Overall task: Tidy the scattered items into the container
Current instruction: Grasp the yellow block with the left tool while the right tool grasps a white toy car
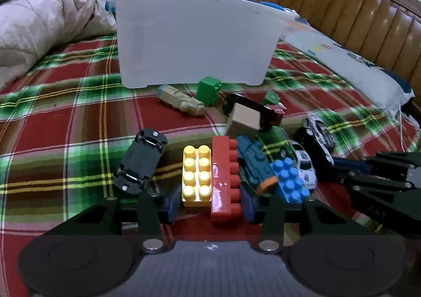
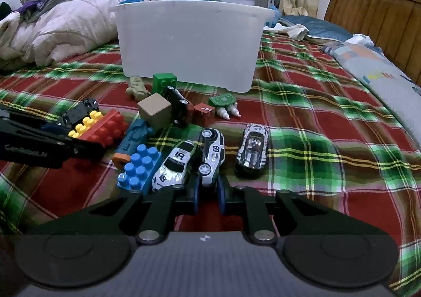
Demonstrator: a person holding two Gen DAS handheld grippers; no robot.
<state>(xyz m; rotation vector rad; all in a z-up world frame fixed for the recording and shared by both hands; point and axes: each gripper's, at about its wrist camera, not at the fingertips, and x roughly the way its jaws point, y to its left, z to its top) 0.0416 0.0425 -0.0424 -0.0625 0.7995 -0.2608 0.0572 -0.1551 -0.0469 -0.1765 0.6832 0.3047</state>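
Left tongs (image 1: 210,203): pads closed against a yellow brick (image 1: 196,176) and red brick (image 1: 225,178) lying side by side. Right tongs (image 2: 208,197): clamped on the white toy car (image 2: 211,156). White container (image 2: 188,43): upright on the plaid bed (image 2: 315,126), behind the scattered toys.

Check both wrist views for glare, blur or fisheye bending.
Left wrist: glare spots on the red brick and yellow brick; bin rim bows, headboard curves. Right wrist: toys sharp, no strong glare; corners vignetted black in both.
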